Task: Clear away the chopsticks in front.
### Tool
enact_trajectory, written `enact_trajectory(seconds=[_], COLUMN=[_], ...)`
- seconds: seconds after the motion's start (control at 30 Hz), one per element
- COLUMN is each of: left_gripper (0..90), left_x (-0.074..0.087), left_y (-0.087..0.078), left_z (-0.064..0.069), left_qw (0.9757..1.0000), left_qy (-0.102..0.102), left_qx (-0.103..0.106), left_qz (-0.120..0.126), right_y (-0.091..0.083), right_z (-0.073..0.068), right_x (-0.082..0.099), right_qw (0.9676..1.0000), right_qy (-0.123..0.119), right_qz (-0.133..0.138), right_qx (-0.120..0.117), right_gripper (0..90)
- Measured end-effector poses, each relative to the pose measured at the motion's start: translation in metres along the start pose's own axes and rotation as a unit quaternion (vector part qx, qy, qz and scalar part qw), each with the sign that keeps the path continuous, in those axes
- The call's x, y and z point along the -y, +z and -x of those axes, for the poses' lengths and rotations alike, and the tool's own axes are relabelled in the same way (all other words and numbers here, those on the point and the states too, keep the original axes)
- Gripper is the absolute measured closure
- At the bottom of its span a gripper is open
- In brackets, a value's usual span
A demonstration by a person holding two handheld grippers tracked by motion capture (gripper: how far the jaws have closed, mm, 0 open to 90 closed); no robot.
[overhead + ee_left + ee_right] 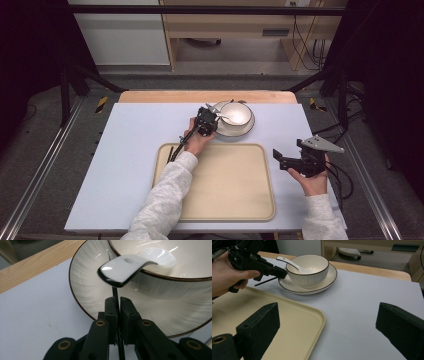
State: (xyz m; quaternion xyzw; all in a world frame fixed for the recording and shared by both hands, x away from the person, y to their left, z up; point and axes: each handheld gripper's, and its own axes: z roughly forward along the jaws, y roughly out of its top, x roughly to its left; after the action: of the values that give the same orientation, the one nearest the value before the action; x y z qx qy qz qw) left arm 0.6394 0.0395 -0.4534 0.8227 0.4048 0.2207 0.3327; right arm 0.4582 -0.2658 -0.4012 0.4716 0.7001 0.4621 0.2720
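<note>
White porcelain is what my left tongs (pixel 214 116) work beside: a bowl (pixel 235 113) stands on a saucer (pixel 242 131) near the far edge of the bench (pixel 125 165), right of its middle, with a white spoon (pixel 126 268) leaning on the bowl's rim, handle towards me. My left tongs are pressed together on the edge of a thin dark blade-like thing (pixel 115 293) just under the spoon's handle end; I cannot tell what it is. My left hand (pixel 196 141) reaches forward across the tray's far left corner, forearm stretched out long, the tongs aimed at the saucer's near left rim.

My right tongs (pixel 278 157) stand wide apart with nothing between them, held off the tray's right edge and pointing left and forward; my right hand (pixel 312 179) grips the body from beneath, near the bench's right edge.

A beige tray (pixel 225 190) lies bare at the near middle of the bench. Open lilac surface runs along the whole left side and between the tray's right rim and the bench's right edge. Beyond the saucer a wooden strip (pixel 165 96) borders the far edge.
</note>
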Motion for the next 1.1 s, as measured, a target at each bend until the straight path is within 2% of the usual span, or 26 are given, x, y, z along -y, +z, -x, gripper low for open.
enact_trajectory(seconds=[0.17, 0.47, 0.5, 0.6, 0.87, 0.93, 1.1], left_gripper=[85.7, 85.8, 85.9, 85.9, 85.8, 85.8, 85.9], left_x=[-0.001, -0.002, -0.001, 0.000, 0.010, 0.017, 0.027], left_y=[-0.001, -0.015, -0.021, -0.028, -0.054, -0.065, -0.078], left_z=[0.000, -0.002, -0.003, -0.005, -0.017, -0.021, -0.024], left_qw=[0.9999, 0.9997, 0.9998, 0.9997, 0.9992, 0.9987, 0.9983], left_qy=[-0.015, -0.020, -0.016, -0.015, -0.022, -0.026, -0.027], left_qx=[-0.001, -0.005, -0.006, -0.009, -0.027, -0.035, -0.042], left_qz=[0.001, 0.012, 0.013, 0.015, 0.021, 0.027, 0.030], right_y=[0.001, 0.000, 0.000, -0.001, -0.002, -0.002, -0.002], right_z=[0.000, 0.000, 0.000, 0.000, 0.000, 0.000, -0.001], right_x=[0.000, 0.000, 0.000, 0.000, 0.000, 0.000, -0.001], right_qw=[1.0000, 1.0000, 1.0000, 1.0000, 1.0000, 1.0000, 1.0000], right_qy=[0.000, 0.002, 0.002, 0.001, 0.002, 0.001, 0.000], right_qz=[-0.001, 0.001, 0.001, 0.001, 0.002, 0.001, 0.002], right_qx=[0.000, 0.000, 0.001, 0.001, 0.002, 0.002, 0.003], right_gripper=[5.6, 5.6, 5.6, 5.6, 5.6, 5.6, 5.5])
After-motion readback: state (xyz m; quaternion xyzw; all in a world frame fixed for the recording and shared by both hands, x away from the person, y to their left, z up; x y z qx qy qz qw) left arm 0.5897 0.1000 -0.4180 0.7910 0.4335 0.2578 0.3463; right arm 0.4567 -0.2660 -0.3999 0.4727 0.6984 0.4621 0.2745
